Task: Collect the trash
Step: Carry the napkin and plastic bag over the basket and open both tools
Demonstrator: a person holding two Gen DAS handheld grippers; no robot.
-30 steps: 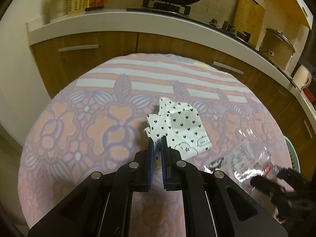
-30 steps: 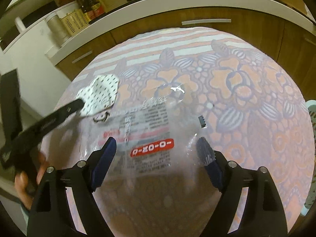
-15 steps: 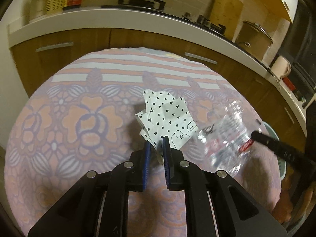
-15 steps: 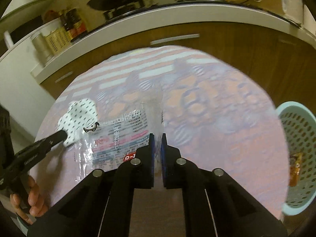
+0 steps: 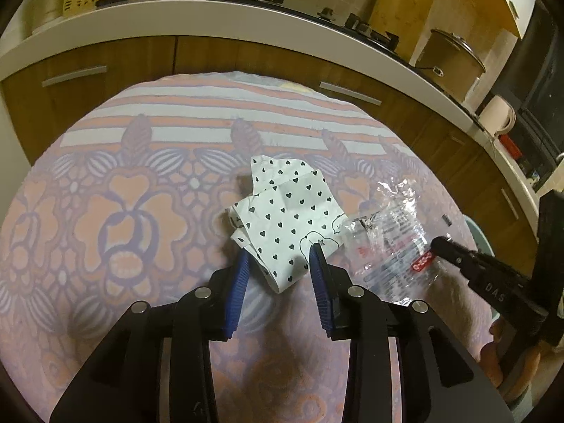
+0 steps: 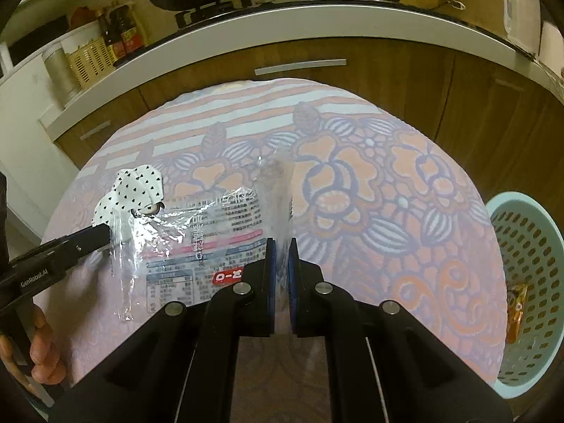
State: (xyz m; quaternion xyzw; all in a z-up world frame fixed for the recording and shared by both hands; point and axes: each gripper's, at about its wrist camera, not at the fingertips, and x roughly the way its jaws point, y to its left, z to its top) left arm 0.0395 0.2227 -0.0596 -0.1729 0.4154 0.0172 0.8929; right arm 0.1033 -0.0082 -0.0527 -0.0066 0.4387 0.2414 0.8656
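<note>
A crumpled white paper with black hearts (image 5: 287, 218) lies on the round flowered table (image 5: 116, 218). My left gripper (image 5: 280, 259) is open, its blue pads either side of the paper's near edge. A clear plastic wrapper with printed text (image 6: 211, 232) is pinched at its near right edge by my right gripper (image 6: 280, 250), which is shut on it. The wrapper also shows in the left wrist view (image 5: 387, 239), right of the paper. The heart paper shows in the right wrist view (image 6: 132, 194) at the left.
A light green perforated basket (image 6: 528, 282) stands past the table's right edge, with an orange wrapper (image 6: 514, 306) inside. Wooden cabinets and a white countertop (image 5: 211, 10) with a stove run behind the table.
My left gripper was shut on the heart paper and has opened around it. My right gripper closed on the plastic wrapper and lifted its edge.
</note>
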